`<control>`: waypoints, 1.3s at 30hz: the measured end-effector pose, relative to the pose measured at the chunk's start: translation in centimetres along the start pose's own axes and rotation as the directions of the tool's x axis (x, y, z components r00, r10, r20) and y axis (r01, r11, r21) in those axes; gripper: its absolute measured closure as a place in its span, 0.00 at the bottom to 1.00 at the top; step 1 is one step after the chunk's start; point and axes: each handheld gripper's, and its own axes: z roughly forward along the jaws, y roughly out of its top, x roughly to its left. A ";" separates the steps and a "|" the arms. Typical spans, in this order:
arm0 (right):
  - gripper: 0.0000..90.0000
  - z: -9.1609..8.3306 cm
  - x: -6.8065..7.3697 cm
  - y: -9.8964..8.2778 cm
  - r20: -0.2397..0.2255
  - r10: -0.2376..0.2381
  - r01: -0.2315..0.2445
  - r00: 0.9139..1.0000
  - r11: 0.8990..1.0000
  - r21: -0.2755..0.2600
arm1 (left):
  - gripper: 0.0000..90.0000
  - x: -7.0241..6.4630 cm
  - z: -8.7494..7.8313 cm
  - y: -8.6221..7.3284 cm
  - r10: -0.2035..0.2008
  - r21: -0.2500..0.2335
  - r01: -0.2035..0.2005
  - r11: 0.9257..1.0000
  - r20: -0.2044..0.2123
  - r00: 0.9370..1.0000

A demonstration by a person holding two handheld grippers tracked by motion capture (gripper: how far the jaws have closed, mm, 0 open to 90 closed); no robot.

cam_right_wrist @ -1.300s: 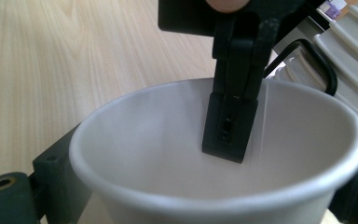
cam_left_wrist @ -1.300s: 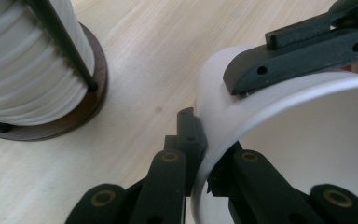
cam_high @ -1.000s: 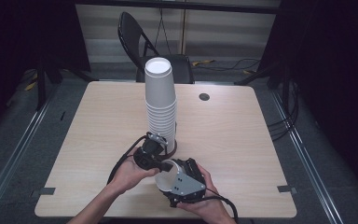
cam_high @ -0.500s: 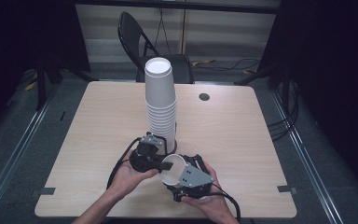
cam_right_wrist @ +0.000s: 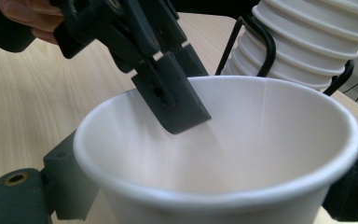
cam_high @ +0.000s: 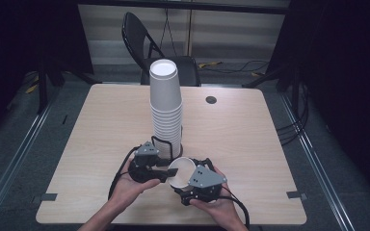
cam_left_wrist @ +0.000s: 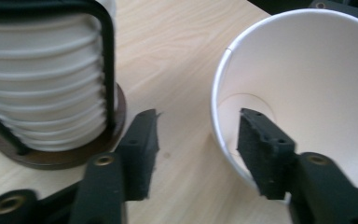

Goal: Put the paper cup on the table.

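A single white paper cup (cam_high: 180, 171) is held near the table's front edge, mouth tilted toward the left gripper. My right gripper (cam_high: 184, 180) is shut on the cup (cam_right_wrist: 223, 154), one jaw on each side of its wall. My left gripper (cam_high: 167, 173) is open and straddles the cup's rim (cam_left_wrist: 219, 93): one finger (cam_left_wrist: 263, 149) is inside the cup, the other finger (cam_left_wrist: 140, 147) outside over the table. A tall stack of white cups (cam_high: 166, 103) stands just behind in a black wire holder (cam_left_wrist: 105, 60) on a dark round base.
The light wooden table (cam_high: 255, 144) has a small dark disc (cam_high: 211, 99) at the back right. A black folding chair (cam_high: 147, 45) stands behind the table. Cables trail from both grippers toward the front edge.
The left gripper has drawn back from the stack toward the person, and one of its jaws now sits inside the cup. The right gripper has shifted the cup slightly right and up.
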 end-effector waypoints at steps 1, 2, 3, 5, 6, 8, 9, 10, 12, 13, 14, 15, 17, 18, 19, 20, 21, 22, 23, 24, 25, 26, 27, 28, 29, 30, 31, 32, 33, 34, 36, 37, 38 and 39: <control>0.12 0.0 -0.1 -0.1 0.001 0.006 -0.006 1.000 1.000 0.000 | 0.51 0.1 -0.1 0.0 -0.002 -0.002 0.002 1.000 0.005 1.000; 0.12 -0.1 -0.1 -0.1 0.004 0.007 -0.007 1.000 1.000 0.001 | 0.51 0.1 -0.1 0.0 -0.003 -0.006 0.003 1.000 0.005 1.000; 0.12 -0.1 -0.1 -0.1 0.005 0.009 -0.009 1.000 1.000 0.000 | 0.49 0.2 -0.2 0.0 -0.005 -0.015 0.005 1.000 0.003 1.000; 0.12 -0.2 -0.3 -0.2 0.006 0.027 -0.027 1.000 1.000 -0.003 | 0.45 0.3 -0.3 0.0 -0.006 -0.036 0.006 0.999 -0.005 1.000; 0.12 -0.3 -0.4 -0.3 0.008 0.032 -0.032 0.999 1.000 -0.001 | 0.43 0.3 -0.4 0.0 -0.002 -0.041 0.002 0.999 -0.006 1.000; 0.12 -0.3 -0.6 -0.4 0.008 0.046 -0.046 0.999 0.999 -0.004 | 0.40 0.3 -0.7 0.0 -0.003 -0.058 0.002 0.998 -0.015 1.000; 0.12 -0.3 -0.7 -0.4 0.011 0.050 -0.050 0.999 0.999 -0.006 | 0.40 0.4 -0.8 -0.1 0.006 -0.073 -0.007 0.997 -0.021 1.000; 0.12 -0.3 -0.7 -0.5 0.016 0.052 -0.052 0.999 0.999 -0.004 | 0.40 0.4 -0.9 -0.1 0.008 -0.083 -0.010 0.997 -0.022 1.000; 0.12 -0.4 -0.9 -0.5 0.014 0.064 -0.064 0.998 0.998 -0.004 | 0.37 0.5 -1.0 -0.3 0.008 -0.094 -0.010 0.995 -0.019 1.000; 0.12 -0.4 -1.0 -0.5 0.015 0.065 -0.065 0.998 0.998 -0.003 | 0.37 0.5 -1.1 -0.4 0.008 -0.104 -0.010 0.995 -0.019 1.000; 0.12 -0.4 -1.0 -0.5 0.017 0.065 -0.065 0.998 0.998 -0.001 | 0.35 0.6 -1.1 -0.4 0.008 -0.112 -0.010 0.994 -0.022 1.000; 0.12 -0.4 -1.0 -0.5 0.017 0.069 -0.069 0.998 0.998 0.002 | 0.32 0.7 -1.2 -0.5 0.017 -0.118 -0.019 0.993 -0.018 1.000; 0.12 -0.4 -1.2 -0.6 0.022 0.082 -0.082 0.996 0.997 0.009 | 0.32 0.9 -1.5 -0.7 0.026 -0.126 -0.030 0.992 -0.032 0.999; 0.12 -0.4 -1.3 -0.6 0.022 0.088 -0.088 0.996 0.996 0.005 | 0.32 1.0 -1.6 -0.8 0.026 -0.130 -0.031 0.991 -0.041 0.999; 0.12 -0.5 -1.4 -0.7 0.020 0.097 -0.098 0.995 0.995 0.002 | 0.32 1.2 -1.7 -0.9 0.022 -0.129 -0.027 0.991 -0.046 0.999; 0.12 -0.6 -1.6 -0.7 0.021 0.105 -0.105 0.994 0.994 -0.002 | 0.32 1.4 -1.9 -1.1 0.016 -0.128 -0.022 0.992 -0.049 0.999; 0.12 -0.7 -1.8 -0.7 0.025 0.114 -0.114 0.993 0.993 -0.009 | 0.32 1.6 -2.0 -1.3 0.006 -0.134 -0.012 0.991 -0.047 0.999; 0.12 -0.8 -2.0 -0.8 0.026 0.128 -0.127 0.991 0.992 -0.012 | 0.31 1.7 -2.1 -1.5 0.003 -0.135 -0.010 0.991 -0.050 0.999; 0.12 -0.9 -2.2 -0.8 0.025 0.143 -0.142 0.989 0.990 -0.018 | 0.31 1.9 -2.2 -1.7 0.006 -0.129 -0.014 0.992 -0.057 0.998; 0.12 -1.0 -2.4 -0.9 0.029 0.152 -0.151 0.988 0.988 -0.025 | 0.31 2.0 -2.4 -1.8 0.006 -0.123 -0.013 0.992 -0.058 0.998; 0.12 -1.1 -2.6 -0.9 0.034 0.162 -0.161 0.986 0.986 -0.030 | 0.31 2.1 -2.4 -1.9 0.005 -0.125 -0.013 0.992 -0.061 0.998; 0.12 -1.2 -2.7 -0.9 0.039 0.176 -0.175 0.984 0.984 -0.033 | 0.31 2.3 -2.5 -2.1 0.006 -0.128 -0.014 0.992 -0.064 0.998; 0.12 -1.2 -2.9 -0.9 0.043 0.182 -0.181 0.982 0.983 -0.033 | 0.31 2.4 -2.7 -2.2 0.003 -0.126 -0.011 0.992 -0.067 0.998; 0.12 -1.3 -3.0 -1.0 0.044 0.193 -0.192 0.980 0.981 -0.032 | 0.31 2.5 -2.7 -2.4 0.008 -0.126 -0.016 0.992 -0.068 0.998; 0.12 -1.3 -3.1 -1.0 0.050 0.204 -0.202 0.978 0.979 -0.036 | 0.31 2.6 -2.9 -2.5 0.012 -0.125 -0.021 0.992 -0.074 0.997; 0.12 -1.3 -3.3 -1.1 0.053 0.214 -0.212 0.975 0.976 -0.039 | 0.30 2.6 -3.0 -2.7 0.014 -0.127 -0.024 0.992 -0.079 0.997; 0.12 -1.3 -3.5 -1.1 0.050 0.226 -0.224 0.973 0.974 -0.043 | 0.30 2.7 -3.1 -2.9 0.017 -0.127 -0.028 0.991 -0.086 0.996; 0.12 -1.4 -3.6 -1.2 0.052 0.235 -0.233 0.971 0.971 -0.047 | 0.30 2.8 -3.2 -3.1 0.029 -0.129 -0.040 0.991 -0.092 0.995; 0.12 -1.4 -3.9 -1.2 0.054 0.240 -0.237 0.969 0.970 -0.053 | 0.29 2.9 -3.3 -3.3 0.031 -0.134 -0.044 0.990 -0.093 0.995; 0.12 -1.4 -4.0 -1.2 0.054 0.248 -0.245 0.967 0.968 -0.057 | 0.29 3.0 -3.4 -3.6 0.019 -0.141 -0.032 0.989 -0.097 0.995; 0.12 -1.4 -4.5 -1.1 0.061 0.267 -0.263 0.962 0.963 -0.066 | 0.27 3.3 -3.5 -3.9 -0.001 -0.147 -0.015 0.989 -0.112 0.994; 0.12 -1.4 -4.7 -1.1 0.061 0.274 -0.270 0.960 0.960 -0.074 | 0.26 3.4 -3.6 -4.1 -0.004 -0.150 -0.014 0.989 -0.120 0.993; 0.12 -1.3 -5.0 -1.1 0.059 0.284 -0.279 0.957 0.957 -0.079 | 0.25 3.5 -3.6 -4.2 -0.017 -0.152 -0.002 0.988 -0.124 0.992; 0.12 -1.3 -5.2 -1.0 0.065 0.288 -0.282 0.955 0.956 -0.082 | 0.23 3.6 -3.7 -4.4 -0.022 -0.157 0.000 0.988 -0.139 0.990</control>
